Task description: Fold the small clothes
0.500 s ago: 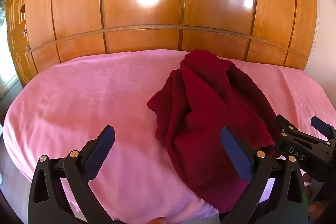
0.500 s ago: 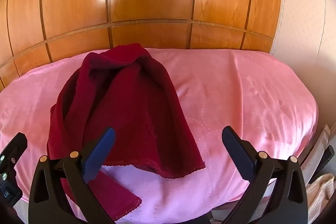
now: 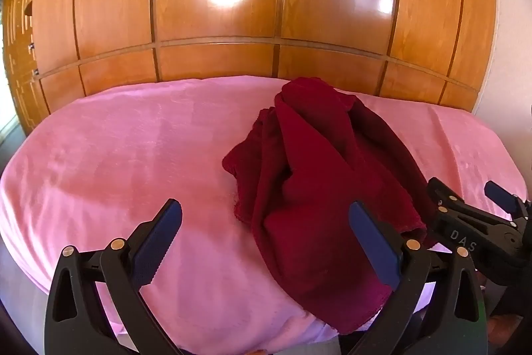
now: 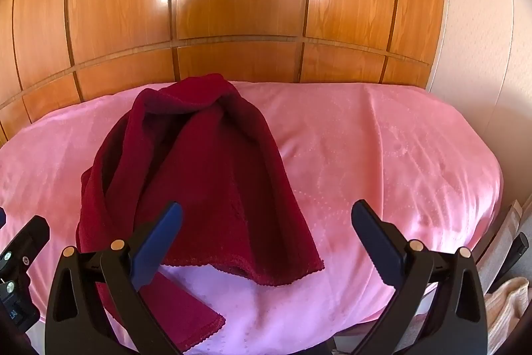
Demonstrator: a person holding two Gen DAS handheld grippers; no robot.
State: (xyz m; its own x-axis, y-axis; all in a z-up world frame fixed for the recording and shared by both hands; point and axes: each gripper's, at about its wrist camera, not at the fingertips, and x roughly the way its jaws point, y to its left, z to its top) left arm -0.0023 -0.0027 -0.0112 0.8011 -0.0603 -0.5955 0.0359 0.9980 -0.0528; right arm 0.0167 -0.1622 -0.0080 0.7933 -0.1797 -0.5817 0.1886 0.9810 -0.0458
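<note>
Backdrop: glossy wooden wardrobe panels (image 3: 216,5) with bright window glare, running across the far side of both views; pale wall (image 4: 472,32) to the right of them.

Surface: pink bedspread (image 3: 116,155), smooth, faintly patterned, beneath and ahead of both tools.

Item 1: dark red garment (image 3: 309,188), crumpled in a loose heap on the bedspread, unfolded. It lies ahead of the left gripper (image 3: 266,232), reaching under and past that tool's right finger, with one flap hanging over the near edge of the bed. From the right gripper (image 4: 266,232) it sits ahead and to the left, behind the left finger (image 4: 156,242); a scalloped hem lies between the two fingers, and a flat corner lies below the left finger.

Item 2: left gripper, jaws spread wide, nothing between the pads, angled down toward the bed.

Item 3: right gripper, jaws spread equally wide, holding nothing, pads clear of the cloth. Seen from the left wrist, it sits just to the right, near the garment's edge.

Item 4: beige cloth (image 4: 505,305), low right of the right gripper, off the bed.
</note>
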